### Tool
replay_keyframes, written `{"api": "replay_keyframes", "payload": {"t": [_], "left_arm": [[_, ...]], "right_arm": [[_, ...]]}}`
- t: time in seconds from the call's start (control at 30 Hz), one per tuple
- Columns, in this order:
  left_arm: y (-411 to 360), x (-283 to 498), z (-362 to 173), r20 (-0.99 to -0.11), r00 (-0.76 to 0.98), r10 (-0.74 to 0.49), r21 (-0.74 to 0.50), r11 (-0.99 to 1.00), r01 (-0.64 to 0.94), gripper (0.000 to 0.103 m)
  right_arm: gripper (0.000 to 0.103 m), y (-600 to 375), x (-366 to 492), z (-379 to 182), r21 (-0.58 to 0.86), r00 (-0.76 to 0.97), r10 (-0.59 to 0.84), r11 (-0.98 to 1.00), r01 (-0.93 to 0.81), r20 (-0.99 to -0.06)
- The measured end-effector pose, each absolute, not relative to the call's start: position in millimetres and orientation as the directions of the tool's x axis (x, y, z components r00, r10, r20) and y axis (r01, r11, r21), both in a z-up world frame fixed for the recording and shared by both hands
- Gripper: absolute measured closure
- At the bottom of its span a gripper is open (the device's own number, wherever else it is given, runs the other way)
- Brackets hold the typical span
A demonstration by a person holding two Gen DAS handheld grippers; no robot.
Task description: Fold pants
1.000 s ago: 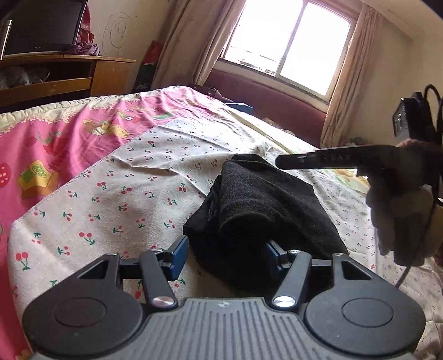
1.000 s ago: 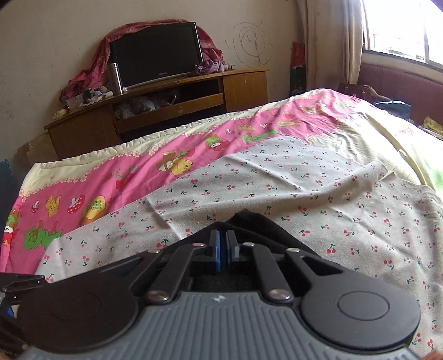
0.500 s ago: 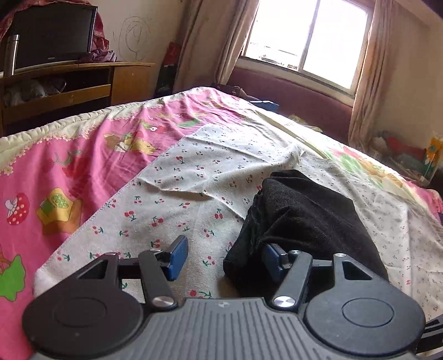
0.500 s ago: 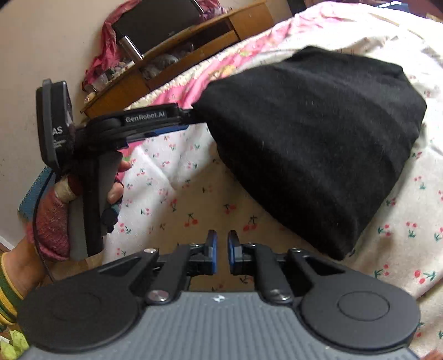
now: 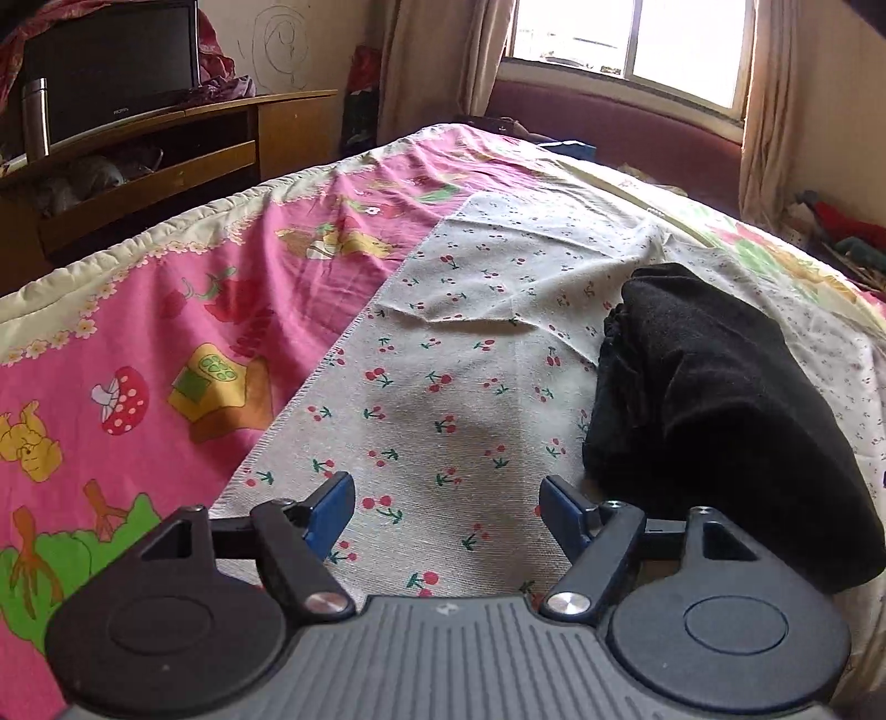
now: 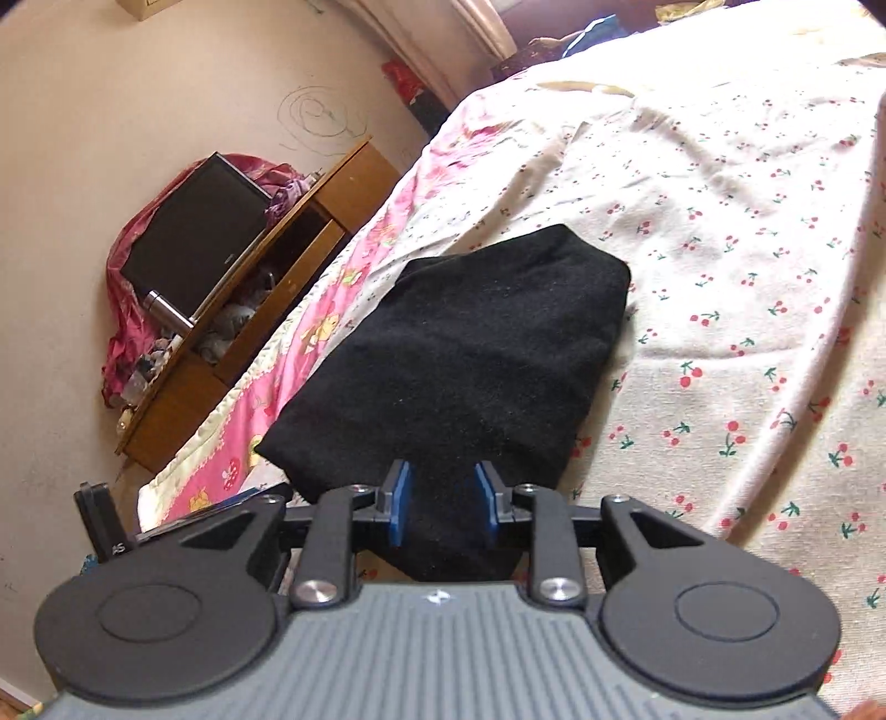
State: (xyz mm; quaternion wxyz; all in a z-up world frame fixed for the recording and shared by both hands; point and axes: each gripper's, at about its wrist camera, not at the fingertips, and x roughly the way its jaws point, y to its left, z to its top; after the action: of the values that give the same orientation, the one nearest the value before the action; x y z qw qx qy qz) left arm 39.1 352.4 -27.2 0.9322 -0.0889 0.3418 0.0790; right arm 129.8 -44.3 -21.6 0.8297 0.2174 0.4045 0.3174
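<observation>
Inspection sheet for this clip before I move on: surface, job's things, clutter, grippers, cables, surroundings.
Surface: bed with a cherry-print sheet over a pink cartoon quilt.
Job's things: black pants folded into a compact bundle, lying on the sheet.
Clutter: nothing seen on the sheet beside the pants.
Grippers: left gripper open over bare sheet, jaws just widened, nothing between them; right gripper open, jaws just widened, above the bundle's near edge.
Cables: nothing seen.
Surroundings: television on a wooden cabinet, steel flask, curtained window.

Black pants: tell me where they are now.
The folded black pants lie on the cherry-print sheet, right of the open left gripper.
</observation>
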Motion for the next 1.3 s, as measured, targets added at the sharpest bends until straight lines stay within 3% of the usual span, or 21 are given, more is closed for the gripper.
{"api": "replay_keyframes", "payload": {"t": [0.1,0.27,0.4,0.5,0.63,0.87,0.97,1.07,1.13,1.2,1.3], "left_arm": [[340.9,34.2,-0.5,-0.603,0.795,0.071,-0.096,0.982,-0.161,0.018],[291.5,78.0,33.9,-0.541,0.831,-0.132,-0.083,0.991,0.103,0.015],[284.1,146.0,10.1,-0.657,0.718,-0.229,-0.102,0.971,0.217,0.013],[301.0,177.1,-21.2,-0.726,0.612,-0.314,-0.236,0.949,0.208,0.011],[317.8,181.3,-37.0,-0.719,0.562,-0.409,-0.365,0.910,0.196,0.006],[309.1,199.9,-54.4,-0.718,0.491,-0.494,-0.432,0.869,0.241,0.000],[297.2,212.8,-59.8,-0.731,0.467,-0.497,-0.414,0.868,0.276,0.000],[291.6,212.9,-54.4,-0.737,0.471,-0.485,-0.416,0.874,0.249,0.000],[285.7,200.6,-46.1,-0.721,0.490,-0.490,-0.433,0.871,0.234,0.008],[277.4,190.5,-36.3,-0.712,0.507,-0.486,-0.418,0.873,0.250,0.012],[267.3,178.4,-22.4,-0.686,0.499,-0.530,-0.467,0.846,0.256,0.017]], "right_arm": [[0.062,-47.8,138.5,-31.4,0.607,0.523,0.657,0.737,-0.297,-0.543],[0.056,-50.7,159.3,-56.6,0.702,0.490,0.685,0.687,-0.189,-0.539],[0.048,-52.9,175.2,-68.1,0.743,0.481,0.703,0.653,-0.143,-0.525],[0.046,-50.7,189.0,-81.5,0.786,0.459,0.737,0.606,-0.124,-0.496],[0.043,-41.9,207.0,-95.9,0.813,0.418,0.775,0.567,-0.131,-0.474],[0.040,-33.2,217.8,-101.6,0.843,0.387,0.820,0.512,-0.165,-0.422],[0.031,-10.6,221.1,-104.1,0.826,0.399,0.815,0.526,-0.205,-0.420],[0.039,-2.5,223.6,-102.7,0.804,0.406,0.799,0.555,-0.213,-0.443],[0.062,-12.2,224.4,-99.6,0.830,0.381,0.815,0.528,-0.181,-0.436],[0.076,-29.3,219.2,-100.0,0.898,0.365,0.860,0.424,-0.119,-0.358],[0.077,-40.2,206.2,-88.2,0.901,0.366,0.870,0.407,-0.152,-0.331]]}}
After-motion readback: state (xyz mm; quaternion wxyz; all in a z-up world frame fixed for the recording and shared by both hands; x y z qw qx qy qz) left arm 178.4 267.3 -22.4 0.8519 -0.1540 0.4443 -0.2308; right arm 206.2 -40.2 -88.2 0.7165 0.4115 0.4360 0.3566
